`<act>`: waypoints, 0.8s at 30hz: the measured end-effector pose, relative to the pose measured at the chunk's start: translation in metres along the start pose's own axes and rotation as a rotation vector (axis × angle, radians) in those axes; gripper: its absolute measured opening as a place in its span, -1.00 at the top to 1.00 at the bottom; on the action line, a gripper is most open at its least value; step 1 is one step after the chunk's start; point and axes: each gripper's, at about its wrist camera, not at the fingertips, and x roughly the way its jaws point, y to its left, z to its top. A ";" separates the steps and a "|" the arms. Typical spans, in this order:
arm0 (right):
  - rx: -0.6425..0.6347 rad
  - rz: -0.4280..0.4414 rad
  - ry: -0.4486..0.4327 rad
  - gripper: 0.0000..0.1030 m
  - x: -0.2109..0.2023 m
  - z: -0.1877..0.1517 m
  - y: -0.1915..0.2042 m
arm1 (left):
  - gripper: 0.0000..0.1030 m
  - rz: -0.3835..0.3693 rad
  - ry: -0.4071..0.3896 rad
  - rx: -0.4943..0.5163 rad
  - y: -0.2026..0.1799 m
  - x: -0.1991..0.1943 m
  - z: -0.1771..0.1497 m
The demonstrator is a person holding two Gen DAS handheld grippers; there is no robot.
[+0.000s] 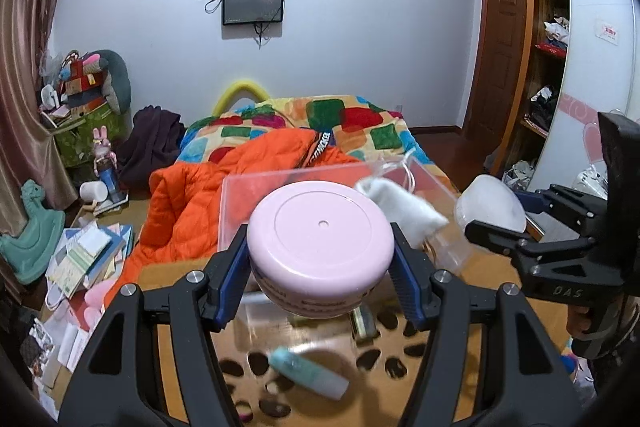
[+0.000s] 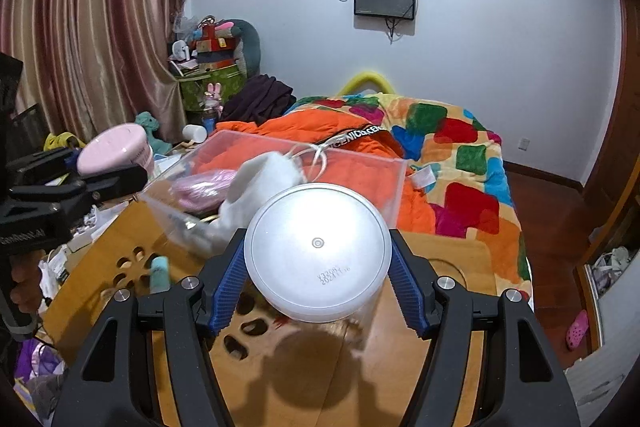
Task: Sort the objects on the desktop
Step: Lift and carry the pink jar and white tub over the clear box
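the left tongs (image 1: 320,255) clamp a pink jar (image 1: 320,247); the right tongs (image 2: 318,263) clamp a white jar (image 2: 318,251). just beyond both sits a clear box (image 2: 360,163) on the wooden table (image 2: 452,267).

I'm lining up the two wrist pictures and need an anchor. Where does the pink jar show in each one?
Left wrist: the pink jar sits center, clamped in the left hand-held gripper.
Right wrist: the jar is at far left, mid-height, held up in that gripper.
Shared landmark: the clear plastic box just behind it.
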 end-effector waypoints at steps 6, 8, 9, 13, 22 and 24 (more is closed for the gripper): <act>0.017 -0.020 0.011 -0.21 0.028 0.017 -0.015 | -0.23 -0.012 0.028 -0.041 0.009 0.027 0.017; 0.031 -0.024 0.014 -0.21 0.039 0.025 -0.021 | -0.23 -0.018 0.037 -0.060 0.011 0.038 0.021; 0.037 -0.021 0.014 -0.21 0.043 0.027 -0.022 | -0.23 -0.014 0.041 -0.066 0.012 0.044 0.023; 0.037 -0.013 0.028 -0.21 0.063 0.035 -0.025 | -0.23 -0.009 0.073 -0.093 0.017 0.068 0.025; 0.021 0.023 0.052 -0.21 0.094 0.041 -0.018 | -0.23 0.013 0.131 -0.119 0.026 0.104 0.021; 0.015 0.031 0.052 -0.21 0.100 0.043 -0.016 | -0.23 0.015 0.138 -0.122 0.028 0.109 0.020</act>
